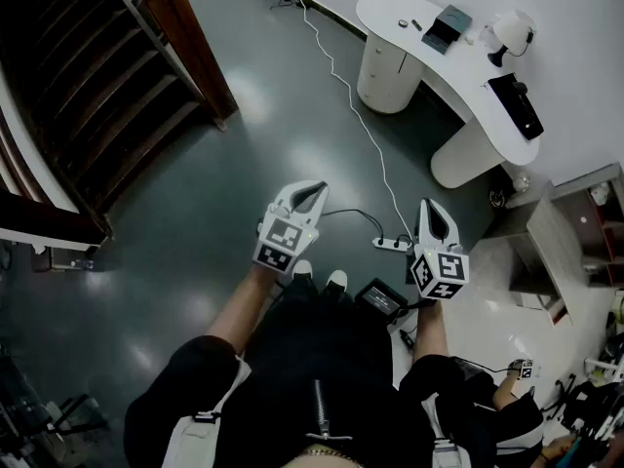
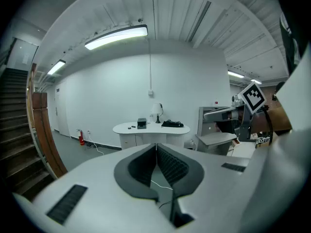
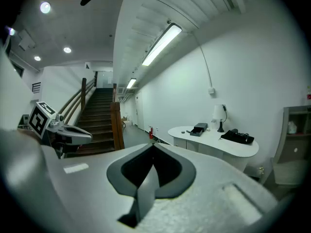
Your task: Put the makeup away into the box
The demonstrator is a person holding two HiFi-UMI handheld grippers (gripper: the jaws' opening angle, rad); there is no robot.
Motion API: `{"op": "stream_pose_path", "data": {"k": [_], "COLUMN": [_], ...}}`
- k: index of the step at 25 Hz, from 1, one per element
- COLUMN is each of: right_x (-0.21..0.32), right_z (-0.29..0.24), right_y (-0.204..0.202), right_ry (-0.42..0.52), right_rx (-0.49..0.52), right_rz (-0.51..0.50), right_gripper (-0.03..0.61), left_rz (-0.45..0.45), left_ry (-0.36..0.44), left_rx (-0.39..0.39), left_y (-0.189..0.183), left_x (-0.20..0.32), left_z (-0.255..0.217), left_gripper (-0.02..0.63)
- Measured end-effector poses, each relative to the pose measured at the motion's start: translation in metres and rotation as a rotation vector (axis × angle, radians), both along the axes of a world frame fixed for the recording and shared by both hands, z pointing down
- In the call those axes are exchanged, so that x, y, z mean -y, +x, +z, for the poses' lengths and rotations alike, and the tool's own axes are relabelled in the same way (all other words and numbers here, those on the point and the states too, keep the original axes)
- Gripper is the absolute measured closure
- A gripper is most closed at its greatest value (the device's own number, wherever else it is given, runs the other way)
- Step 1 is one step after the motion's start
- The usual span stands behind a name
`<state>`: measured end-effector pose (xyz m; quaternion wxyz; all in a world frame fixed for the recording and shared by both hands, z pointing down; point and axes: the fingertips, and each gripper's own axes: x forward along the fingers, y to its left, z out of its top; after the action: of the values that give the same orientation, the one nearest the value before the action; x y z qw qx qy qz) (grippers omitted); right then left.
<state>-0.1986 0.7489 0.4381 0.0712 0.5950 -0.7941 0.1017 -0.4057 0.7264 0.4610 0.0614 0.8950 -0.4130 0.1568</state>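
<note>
A white curved desk (image 1: 468,105) stands across the room, far from both grippers. On it lie a dark open box (image 1: 447,27) and two small dark makeup items (image 1: 404,24) beside it. The left gripper view shows the same box (image 2: 141,124), and the right gripper view shows the box (image 3: 198,128) too. My left gripper (image 1: 314,189) is held in front of the person over the floor, its jaws shut with nothing between them. My right gripper (image 1: 430,206) is beside it, jaws also closed and empty. Both point roughly toward the desk.
A white lamp (image 1: 509,32) and a black object (image 1: 517,100) share the desk. A white cable (image 1: 351,105) runs over the dark floor to a power strip (image 1: 393,243). A wooden staircase (image 1: 88,86) rises at left. A grey cabinet (image 1: 575,232) stands at right.
</note>
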Motion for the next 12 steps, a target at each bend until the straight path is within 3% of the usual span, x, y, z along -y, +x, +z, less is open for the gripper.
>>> {"op": "stream_pose_path", "data": {"k": [4, 9, 12], "right_x": [-0.005, -0.002, 0.001], "right_z": [-0.008, -0.01, -0.007], "right_y": [0.003, 0.012, 0.01], "right_ry": [0.031, 0.046, 0.038], "right_rx": [0.031, 0.01, 0.017], "right_rz": [0.008, 0.089, 0.072], "right_gripper": [0.572, 0.572, 0.572], "left_rz": [0.003, 0.019, 0.025], "left_ry": [-0.002, -0.008, -0.009], "left_rx": [-0.004, 0.002, -0.001], "left_y": [0.003, 0.006, 0.012], "left_x": [-0.003, 0.0, 0.004], "left_z": [-0.003, -0.002, 0.0], "left_gripper": [0.6, 0.6, 0.6]}}
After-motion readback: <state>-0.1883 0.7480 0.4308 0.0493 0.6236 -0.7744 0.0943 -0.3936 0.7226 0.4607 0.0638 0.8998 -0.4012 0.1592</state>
